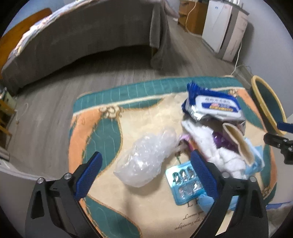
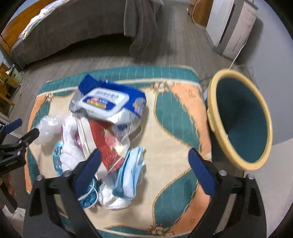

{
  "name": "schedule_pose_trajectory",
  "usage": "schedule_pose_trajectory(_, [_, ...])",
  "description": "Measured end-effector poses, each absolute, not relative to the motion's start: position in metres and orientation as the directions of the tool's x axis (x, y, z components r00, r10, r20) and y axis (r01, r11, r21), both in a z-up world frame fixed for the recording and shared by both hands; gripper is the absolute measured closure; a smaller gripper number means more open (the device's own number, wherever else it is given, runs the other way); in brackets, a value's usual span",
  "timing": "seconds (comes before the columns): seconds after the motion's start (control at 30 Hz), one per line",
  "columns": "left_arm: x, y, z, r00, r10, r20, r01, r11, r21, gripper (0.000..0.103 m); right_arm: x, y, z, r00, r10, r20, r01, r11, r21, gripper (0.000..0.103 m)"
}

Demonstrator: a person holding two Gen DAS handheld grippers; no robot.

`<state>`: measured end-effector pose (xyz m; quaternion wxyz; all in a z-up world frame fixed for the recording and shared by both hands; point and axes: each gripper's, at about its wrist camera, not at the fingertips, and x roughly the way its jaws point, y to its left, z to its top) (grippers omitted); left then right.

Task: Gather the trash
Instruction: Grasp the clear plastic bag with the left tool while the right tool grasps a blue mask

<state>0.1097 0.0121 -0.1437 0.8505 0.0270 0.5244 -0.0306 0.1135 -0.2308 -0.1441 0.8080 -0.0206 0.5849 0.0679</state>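
A heap of trash lies on a patterned rug (image 1: 102, 131) (image 2: 174, 117). A clear crumpled plastic bag (image 1: 146, 161) (image 2: 47, 130) sits between the fingers of my left gripper (image 1: 146, 159), which stands open above it without touching. Beside it lie a blue blister pack (image 1: 185, 183), white tissues (image 1: 219, 153), a blue wet-wipe pack (image 1: 214, 106) (image 2: 111, 98), a red wrapper (image 2: 108, 144) and a light blue face mask (image 2: 131, 174). My right gripper (image 2: 144, 157) is open over the mask and red wrapper. A yellow bin with a teal inside (image 2: 241, 117) (image 1: 269, 102) stands right of the rug.
A bed under a grey cover (image 1: 82, 40) runs along the far side on a grey wood floor (image 1: 45, 109). White appliances (image 1: 225, 25) and a wooden cabinet (image 1: 192, 14) stand at the back right, with a cable on the floor. Wooden furniture (image 2: 7, 87) sits at the left.
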Motion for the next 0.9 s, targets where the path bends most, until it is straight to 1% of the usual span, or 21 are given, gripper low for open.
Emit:
schedule_pose_trajectory(0.03, [0.111,0.011,-0.146,0.44,-0.031,-0.897,0.086,0.996,0.008,0.009,0.112,-0.231,-0.148,0.28,0.096,-0.955,-0.14,0.988,0.058,0.028])
schedule_pose_trajectory(0.07, [0.11,0.01,-0.148,0.43,-0.031,-0.902,0.095,0.995,0.011,0.011,0.111,-0.23,-0.153,0.247,0.109,-0.963,-0.146,0.987,0.074,0.03])
schedule_pose_trajectory(0.1, [0.11,0.008,-0.15,0.42,-0.033,-0.907,0.109,0.994,0.014,0.02,0.11,-0.23,-0.158,0.215,0.12,-0.969,-0.15,0.985,0.089,0.038])
schedule_pose_trajectory(0.13, [0.11,0.006,-0.153,0.404,-0.036,-0.914,0.129,0.991,0.018,0.033,0.109,-0.23,-0.162,0.188,0.125,-0.974,-0.155,0.983,0.096,0.049])
schedule_pose_trajectory(0.17, [0.11,0.005,-0.155,0.392,-0.037,-0.919,0.138,0.99,0.019,0.038,0.107,-0.23,-0.167,0.157,0.127,-0.979,-0.16,0.982,0.102,0.052])
schedule_pose_trajectory(0.2, [0.11,0.003,-0.158,0.376,-0.036,-0.926,0.146,0.989,0.021,0.042,0.105,-0.23,-0.174,0.125,0.13,-0.984,-0.164,0.98,0.108,0.058])
schedule_pose_trajectory(0.23, [0.109,0.002,-0.161,0.36,-0.035,-0.932,0.156,0.988,0.023,0.051,0.103,-0.229,-0.178,0.103,0.135,-0.985,-0.17,0.979,0.116,0.076])
schedule_pose_trajectory(0.27, [0.109,0.001,-0.163,0.351,-0.035,-0.936,0.163,0.986,0.024,0.059,0.102,-0.229,-0.18,0.09,0.141,-0.986,-0.176,0.977,0.123,0.084])
schedule_pose_trajectory(0.3, [0.108,0.0,-0.164,0.34,-0.029,-0.94,0.17,0.985,0.031,0.075,0.099,-0.229,-0.178,0.095,0.144,-0.985,-0.18,0.976,0.126,0.088])
schedule_pose_trajectory(0.33, [0.107,-0.001,-0.165,0.333,-0.026,-0.943,0.174,0.984,0.034,0.083,0.099,-0.23,-0.176,0.106,0.149,-0.983,-0.184,0.975,0.128,0.091])
schedule_pose_trajectory(0.4, [0.105,-0.001,-0.162,0.339,-0.034,-0.94,0.177,0.984,0.029,0.088,0.097,-0.234,-0.166,0.141,0.154,-0.978,-0.186,0.974,0.127,0.092])
schedule_pose_trajectory(0.43, [0.104,-0.001,-0.159,0.351,-0.033,-0.936,0.174,0.984,0.03,0.089,0.097,-0.235,-0.162,0.154,0.155,-0.976,-0.183,0.975,0.126,0.092])
schedule_pose_trajectory(0.63, [0.094,0.003,-0.127,0.461,-0.042,-0.886,0.138,0.99,0.025,0.091,0.09,-0.256,-0.126,0.277,0.118,-0.954,-0.156,0.985,0.076,0.092])
schedule_pose_trajectory(0.7, [0.089,0.005,-0.112,0.502,-0.05,-0.863,0.11,0.994,0.007,0.091,0.092,-0.267,-0.111,0.327,0.099,-0.94,-0.135,0.989,0.057,0.092])
schedule_pose_trajectory(0.77, [0.084,0.006,-0.096,0.548,-0.033,-0.836,0.087,0.996,0.018,0.091,0.088,-0.275,-0.095,0.389,0.086,-0.917,-0.122,0.992,0.042,0.092])
schedule_pose_trajectory(0.9, [0.075,0.003,-0.059,0.65,-0.022,-0.759,0.069,0.997,0.03,0.091,0.081,-0.297,-0.059,0.513,0.082,-0.854,-0.07,0.996,0.053,0.092])
